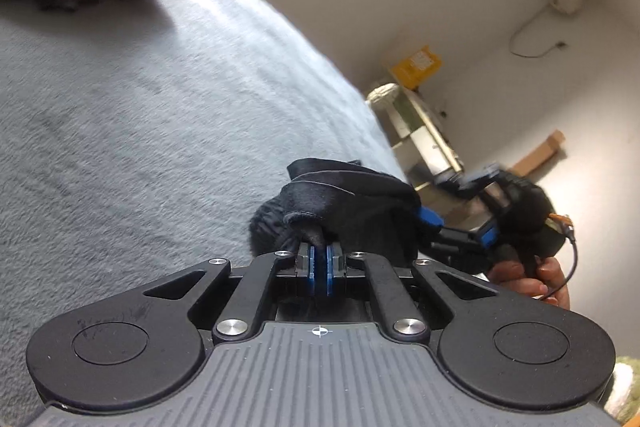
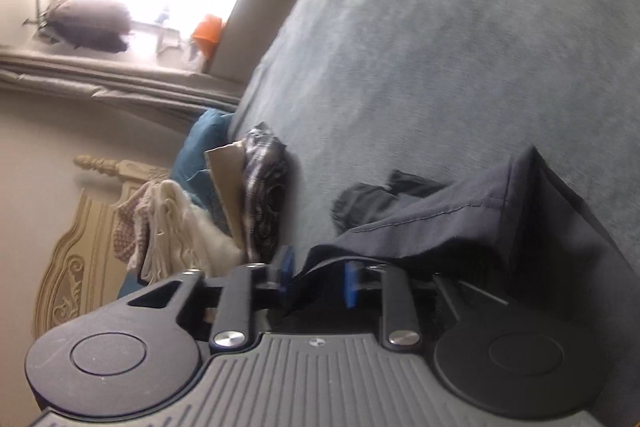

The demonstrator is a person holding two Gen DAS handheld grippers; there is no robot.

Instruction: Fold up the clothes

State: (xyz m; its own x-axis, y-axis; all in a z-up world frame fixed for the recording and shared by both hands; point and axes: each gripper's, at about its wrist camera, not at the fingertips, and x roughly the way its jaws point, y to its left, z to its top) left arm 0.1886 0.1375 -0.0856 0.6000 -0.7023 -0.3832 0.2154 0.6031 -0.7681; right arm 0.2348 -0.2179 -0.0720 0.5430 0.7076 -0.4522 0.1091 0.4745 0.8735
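Observation:
A dark navy garment (image 1: 352,203) lies bunched on the grey-blue bed blanket (image 1: 140,107). My left gripper (image 1: 319,255) is shut on a thick fold of it, pinched between the blue pads. In the left wrist view my right gripper (image 1: 460,227) sits just to the right of the bundle, held by a hand (image 1: 520,275). In the right wrist view the garment (image 2: 460,219) drapes up from the blanket (image 2: 440,27) and an edge runs between the fingers of my right gripper (image 2: 318,277). Its blue pads (image 2: 352,283) stand well apart, so it is open.
A pile of dark patterned clothes (image 2: 264,187) lies near the bed's head, with a cardboard piece (image 2: 226,179), white cloth (image 2: 168,227), a teal pillow (image 2: 204,143) and a carved headboard (image 2: 80,247). The bed edge (image 1: 360,99) drops to a floor with a shelf (image 1: 424,131).

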